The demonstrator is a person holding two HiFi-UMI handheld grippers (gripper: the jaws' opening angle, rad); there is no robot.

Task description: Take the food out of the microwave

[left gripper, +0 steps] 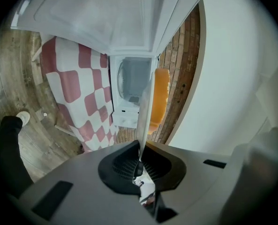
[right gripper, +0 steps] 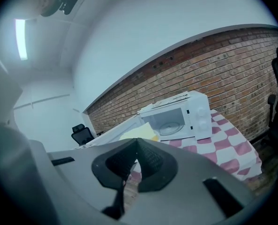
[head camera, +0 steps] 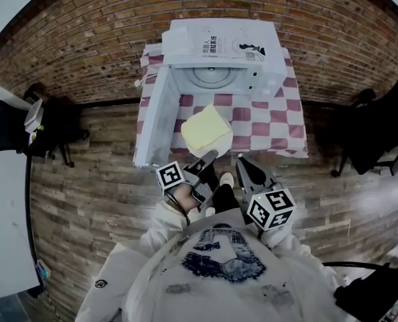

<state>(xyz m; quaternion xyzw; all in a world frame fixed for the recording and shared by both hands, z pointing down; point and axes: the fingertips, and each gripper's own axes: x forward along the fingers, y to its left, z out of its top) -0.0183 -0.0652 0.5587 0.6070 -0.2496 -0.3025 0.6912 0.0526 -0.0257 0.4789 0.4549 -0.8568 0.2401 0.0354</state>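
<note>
A white microwave (head camera: 219, 52) stands on a table with a red-and-white checked cloth (head camera: 279, 129). Its door (head camera: 155, 116) hangs open to the left and the cavity (left gripper: 131, 81) shows only its turntable. In front of the opening, a plate of yellow food (head camera: 205, 127) is held over the table's near edge. My left gripper (head camera: 209, 156) is shut on the plate's rim (left gripper: 146, 111), which I see edge-on with the yellow food (left gripper: 160, 100) beside it. My right gripper (head camera: 242, 161) is shut and holds nothing; its view shows the microwave (right gripper: 176, 116) ahead and the food (right gripper: 141, 132) just beyond its jaws.
A brick wall (head camera: 84, 39) runs behind the table. Black office chairs stand at the left (head camera: 51, 129) and right (head camera: 376, 133). A white desk edge (head camera: 4, 200) lies along the left. The person's shoe (head camera: 226, 179) rests on the wood floor (head camera: 91, 200).
</note>
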